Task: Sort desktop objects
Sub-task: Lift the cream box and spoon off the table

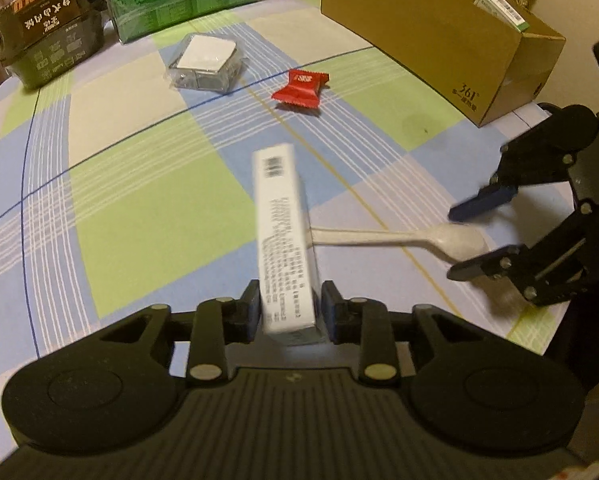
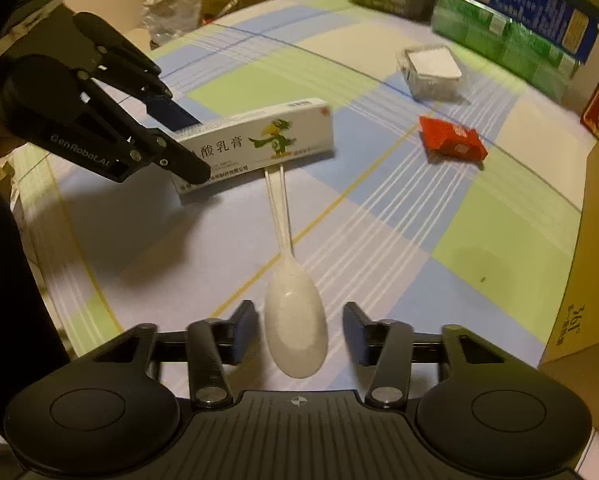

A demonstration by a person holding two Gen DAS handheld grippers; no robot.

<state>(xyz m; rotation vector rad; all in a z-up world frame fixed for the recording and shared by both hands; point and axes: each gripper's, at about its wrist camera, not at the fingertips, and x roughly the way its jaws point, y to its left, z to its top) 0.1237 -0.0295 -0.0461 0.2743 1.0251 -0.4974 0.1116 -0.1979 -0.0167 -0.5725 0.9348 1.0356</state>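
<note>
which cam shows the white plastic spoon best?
Right wrist: the white spoon lies full length, bowl between the right gripper fingers, no pad touching. Left wrist shows it off to the side, its handle end hidden behind the ointment box.

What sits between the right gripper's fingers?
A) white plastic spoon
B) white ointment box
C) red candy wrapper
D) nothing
A: the white plastic spoon has its bowl between the right gripper fingers, pads clear of it; the ointment box is in the left gripper.
</note>
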